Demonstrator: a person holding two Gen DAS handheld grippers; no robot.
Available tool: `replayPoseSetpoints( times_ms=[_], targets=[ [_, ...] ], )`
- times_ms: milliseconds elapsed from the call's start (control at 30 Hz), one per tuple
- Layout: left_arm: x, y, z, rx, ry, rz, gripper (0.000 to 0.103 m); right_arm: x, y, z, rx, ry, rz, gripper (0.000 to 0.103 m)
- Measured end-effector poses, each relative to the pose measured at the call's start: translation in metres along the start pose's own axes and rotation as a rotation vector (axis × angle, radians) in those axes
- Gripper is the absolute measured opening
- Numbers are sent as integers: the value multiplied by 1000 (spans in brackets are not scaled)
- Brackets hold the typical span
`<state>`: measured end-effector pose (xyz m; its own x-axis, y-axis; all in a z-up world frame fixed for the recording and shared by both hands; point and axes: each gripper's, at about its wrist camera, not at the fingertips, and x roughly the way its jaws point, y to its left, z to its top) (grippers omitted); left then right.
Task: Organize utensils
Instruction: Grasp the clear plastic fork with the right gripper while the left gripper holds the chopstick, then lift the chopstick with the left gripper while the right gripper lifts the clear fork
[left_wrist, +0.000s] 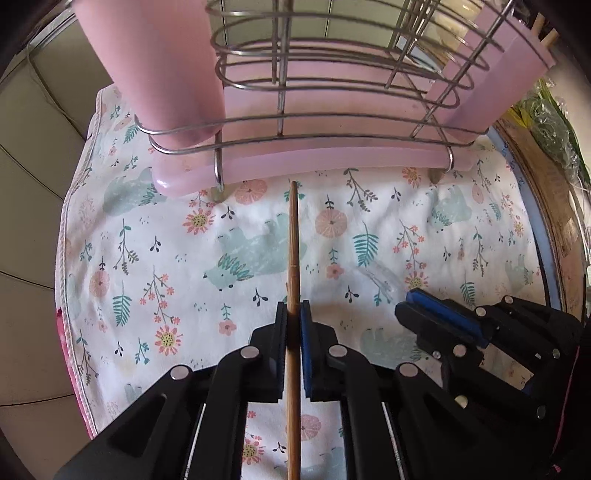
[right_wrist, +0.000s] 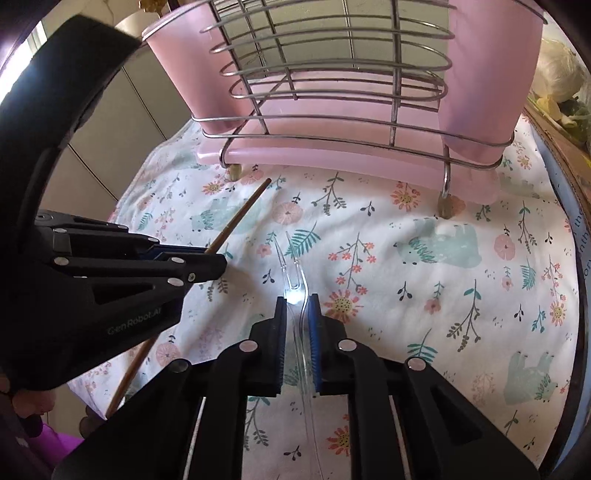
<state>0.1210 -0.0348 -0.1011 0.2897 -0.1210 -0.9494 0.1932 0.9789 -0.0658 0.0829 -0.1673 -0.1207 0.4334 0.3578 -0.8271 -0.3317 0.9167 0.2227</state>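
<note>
My left gripper (left_wrist: 294, 311) is shut on a brown wooden chopstick (left_wrist: 293, 240), which points ahead toward the foot of a wire utensil rack (left_wrist: 280, 122). In the right wrist view, my right gripper (right_wrist: 297, 301) is shut on a clear plastic fork (right_wrist: 291, 266) lying on the floral cloth (right_wrist: 443, 295), tines forward. The left gripper (right_wrist: 216, 258) with its chopstick (right_wrist: 240, 218) sits at the left of that view. The right gripper (left_wrist: 408, 302) shows low on the right in the left wrist view. The rack (right_wrist: 395, 110) holds pink cups (right_wrist: 192, 74) at both ends.
A pink drip tray (left_wrist: 332, 162) lies under the rack, whose feet rest on the cloth (left_wrist: 406, 229). A cardboard box with plastic bags (left_wrist: 546, 122) stands along the right edge. Beige panels lie beyond the cloth's left edge. A hand (right_wrist: 26, 402) shows at lower left.
</note>
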Motion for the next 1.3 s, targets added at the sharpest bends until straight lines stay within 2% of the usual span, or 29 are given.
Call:
replayPoseSetpoints(
  times_ms=[33, 400, 567, 767, 1300],
  targets=[
    [-7, 1, -1, -5, -22, -4, 6, -6, -1, 1, 4, -22, 15, 3],
    [-73, 19, -14, -59, -239, -56, 6, -51, -19, 4, 90, -187, 75, 3],
    [-86, 10, -10, -64, -316, -72, 6, -68, -29, 5, 127, -244, 96, 3],
    [-101, 13, -14, -92, -376, -92, 6, -82, -31, 3, 142, -283, 104, 3],
    [-129, 34, -24, -154, -466, -116, 6, -101, -23, 3, 144, -346, 101, 3]
  ],
)
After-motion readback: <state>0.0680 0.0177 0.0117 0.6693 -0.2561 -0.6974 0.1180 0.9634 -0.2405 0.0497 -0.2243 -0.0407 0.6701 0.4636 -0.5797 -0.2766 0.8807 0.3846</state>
